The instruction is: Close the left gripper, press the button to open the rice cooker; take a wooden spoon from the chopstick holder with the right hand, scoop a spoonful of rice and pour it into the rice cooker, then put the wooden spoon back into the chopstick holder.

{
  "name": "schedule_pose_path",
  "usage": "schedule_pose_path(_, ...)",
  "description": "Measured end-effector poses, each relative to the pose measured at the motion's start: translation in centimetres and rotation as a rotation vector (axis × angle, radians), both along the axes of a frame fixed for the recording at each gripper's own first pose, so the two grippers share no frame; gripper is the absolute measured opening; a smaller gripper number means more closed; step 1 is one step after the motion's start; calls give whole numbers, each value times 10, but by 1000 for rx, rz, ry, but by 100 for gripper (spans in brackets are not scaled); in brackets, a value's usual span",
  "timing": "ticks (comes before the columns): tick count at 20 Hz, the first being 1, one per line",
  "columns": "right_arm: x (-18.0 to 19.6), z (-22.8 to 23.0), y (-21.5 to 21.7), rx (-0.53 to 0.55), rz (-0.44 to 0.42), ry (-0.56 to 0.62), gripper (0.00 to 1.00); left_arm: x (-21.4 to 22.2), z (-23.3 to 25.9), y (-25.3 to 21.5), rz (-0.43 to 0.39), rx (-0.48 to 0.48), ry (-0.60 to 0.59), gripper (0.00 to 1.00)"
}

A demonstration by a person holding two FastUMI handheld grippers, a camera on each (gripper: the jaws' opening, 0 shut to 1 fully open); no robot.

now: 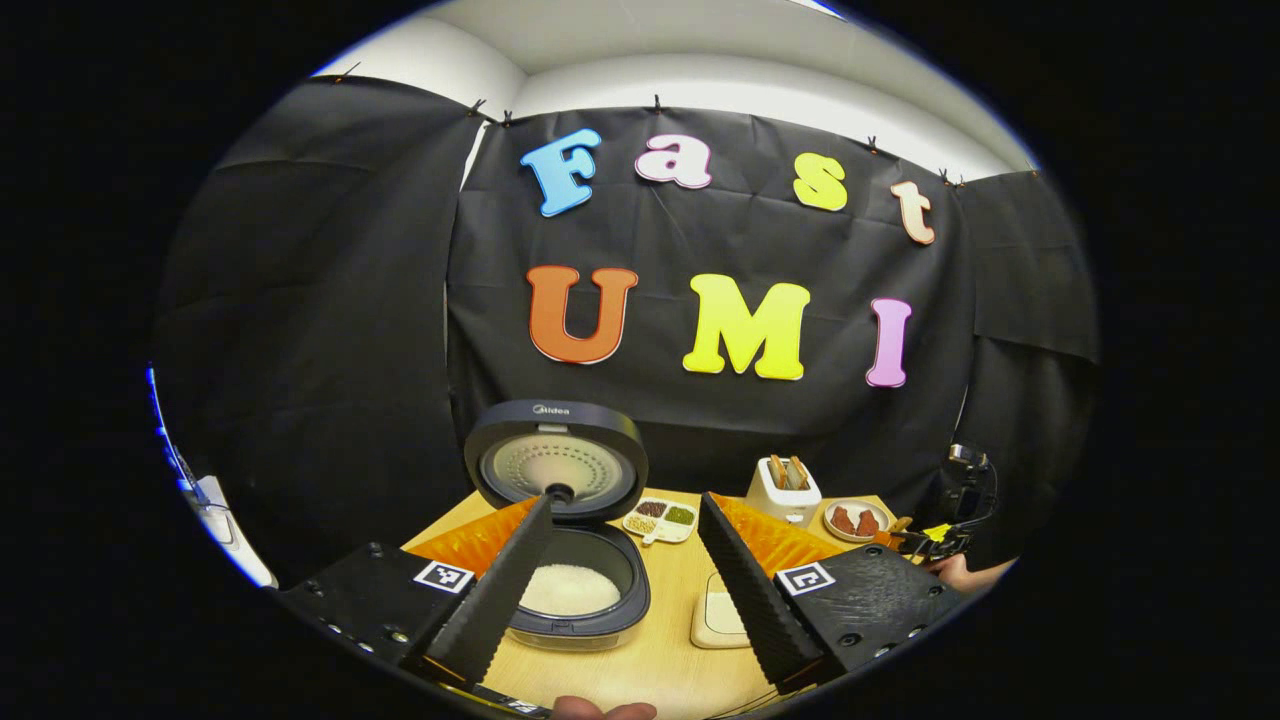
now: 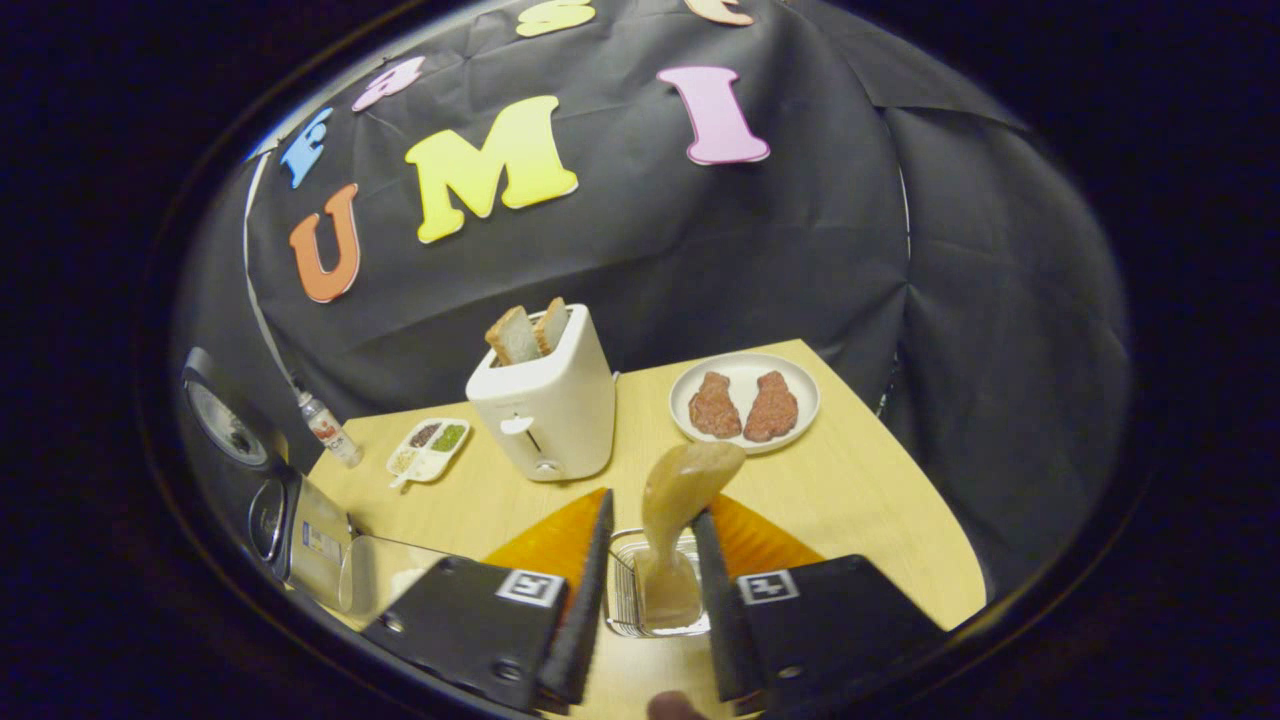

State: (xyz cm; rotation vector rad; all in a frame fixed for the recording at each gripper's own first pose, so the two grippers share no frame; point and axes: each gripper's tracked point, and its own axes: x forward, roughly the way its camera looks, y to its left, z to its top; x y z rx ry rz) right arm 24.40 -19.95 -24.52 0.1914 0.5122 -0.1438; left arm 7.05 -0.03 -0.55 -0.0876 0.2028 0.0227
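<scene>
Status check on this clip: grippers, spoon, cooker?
Left gripper open, above open rice cooker. Right gripper around wooden spoon standing in holder; grip unclear. Nothing blocking.

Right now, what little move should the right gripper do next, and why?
Probably close the right gripper fingers on the wooden spoon. The rice cooker lid is already up, and the spoon stands in the chopstick holder between open fingers, not gripped.

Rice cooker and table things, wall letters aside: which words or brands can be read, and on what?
"Midea": on the raised lid of the rice cooker, left gripper view.
Label on the small bottle: too blurred to read.
Sticker on the cooker's side, right gripper view: too blurred to read.
</scene>
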Motion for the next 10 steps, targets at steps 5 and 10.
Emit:
schedule_pose_path(5, -21, 54, -4, -55, -26, -99, 78, 18, 31, 17, 11, -5, -106, 95)
schedule_pose_path(10, -70, 97, -3, -126, -49, -176, 100, 57, 54, 24, 11, -36, -183, 94)
